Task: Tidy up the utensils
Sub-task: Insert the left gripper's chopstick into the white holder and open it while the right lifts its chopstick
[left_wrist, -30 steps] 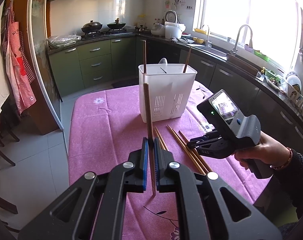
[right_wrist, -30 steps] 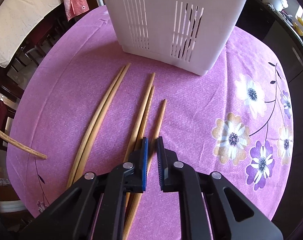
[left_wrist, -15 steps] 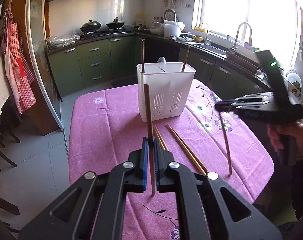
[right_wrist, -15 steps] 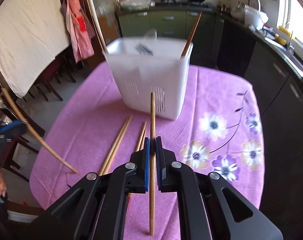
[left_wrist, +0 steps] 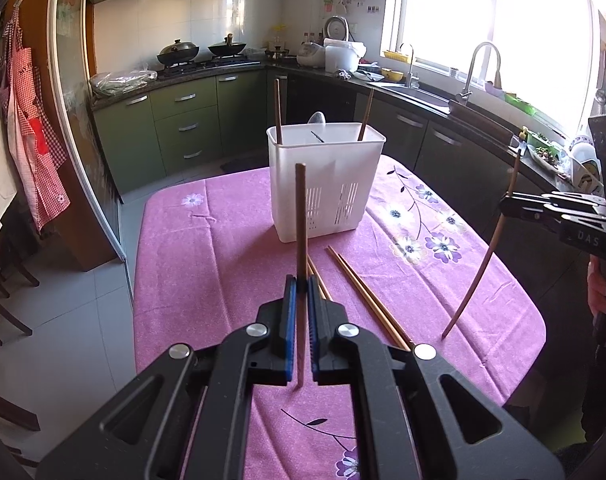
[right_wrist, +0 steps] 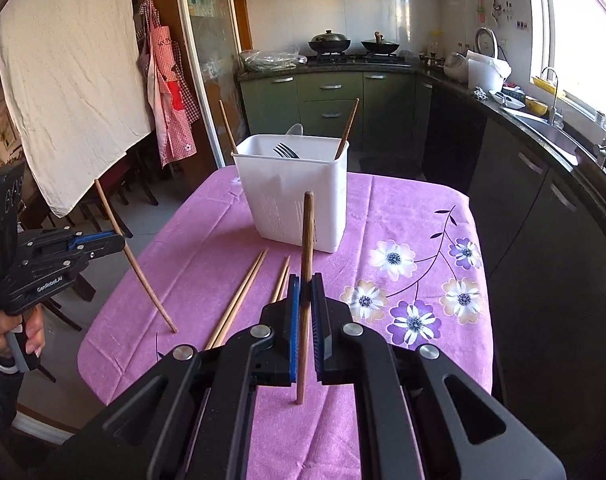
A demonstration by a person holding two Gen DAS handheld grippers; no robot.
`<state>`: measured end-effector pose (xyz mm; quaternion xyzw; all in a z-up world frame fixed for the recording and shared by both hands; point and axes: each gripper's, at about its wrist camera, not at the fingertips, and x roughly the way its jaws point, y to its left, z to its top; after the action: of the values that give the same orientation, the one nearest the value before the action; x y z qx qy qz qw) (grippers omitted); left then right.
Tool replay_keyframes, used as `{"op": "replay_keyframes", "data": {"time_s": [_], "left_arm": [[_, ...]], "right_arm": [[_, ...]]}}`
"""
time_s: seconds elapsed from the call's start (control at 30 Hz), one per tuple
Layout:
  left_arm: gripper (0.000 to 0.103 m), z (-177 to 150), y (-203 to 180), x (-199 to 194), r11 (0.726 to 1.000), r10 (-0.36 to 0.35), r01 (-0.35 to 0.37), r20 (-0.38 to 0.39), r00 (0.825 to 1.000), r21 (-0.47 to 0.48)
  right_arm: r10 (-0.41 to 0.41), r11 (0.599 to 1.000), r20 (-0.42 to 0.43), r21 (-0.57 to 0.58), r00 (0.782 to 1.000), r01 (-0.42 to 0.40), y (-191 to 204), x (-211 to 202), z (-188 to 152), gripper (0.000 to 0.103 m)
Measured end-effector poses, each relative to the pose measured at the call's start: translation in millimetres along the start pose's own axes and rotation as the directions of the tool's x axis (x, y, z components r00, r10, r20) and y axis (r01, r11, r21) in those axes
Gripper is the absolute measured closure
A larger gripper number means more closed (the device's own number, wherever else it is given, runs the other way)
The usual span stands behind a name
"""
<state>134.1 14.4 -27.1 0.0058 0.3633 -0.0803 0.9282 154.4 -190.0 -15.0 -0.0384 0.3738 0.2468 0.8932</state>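
Both tongs clamped on upright chopsticks: left tongs (left_wrist: 299,286), right tongs (right_wrist: 306,292); white holder (left_wrist: 326,184) straight ahead, far side of surface.

Right claw (right_wrist: 305,292) pinches a dark chopstick (right_wrist: 306,240) upright, its tip pointing at the white utensil holder (right_wrist: 293,196); the holder stands on the purple flowered worktop (right_wrist: 403,220), with a fork (right_wrist: 286,149) and two chopsticks (right_wrist: 346,128) inside; nearer than the holder, loose pale chopsticks (right_wrist: 239,298) lie flat; left of the holder, the left claw (right_wrist: 117,240) grips a slanted chopstick (right_wrist: 137,256) clear of the cloth.
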Motion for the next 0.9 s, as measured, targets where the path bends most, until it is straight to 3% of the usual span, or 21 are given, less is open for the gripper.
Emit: {"op": "replay_keyframes", "data": {"time_s": [0.27, 0.67, 0.9], "left_arm": [[0.098, 31, -5, -10, 1.000, -0.025, 0.024, 0.026, 0.999, 0.017], [0.098, 139, -17, -21, 0.997, -0.057, 0.050, 0.128, 0.990, 0.058], [0.098, 193, -23, -10, 0.998, -0.026, 0.015, 0.191, 0.981, 0.058]], "right_arm": [[0.011, 1.000, 0.007, 0.001, 1.000, -0.011, -5, -5, -4, 0.097], [0.030, 0.999, 0.019, 0.023, 0.999, -0.030, -18, -4, -6, 0.096], [0.044, 0.999, 0.026, 0.026, 0.999, -0.045, -21, -8, -10, 0.096]]}}
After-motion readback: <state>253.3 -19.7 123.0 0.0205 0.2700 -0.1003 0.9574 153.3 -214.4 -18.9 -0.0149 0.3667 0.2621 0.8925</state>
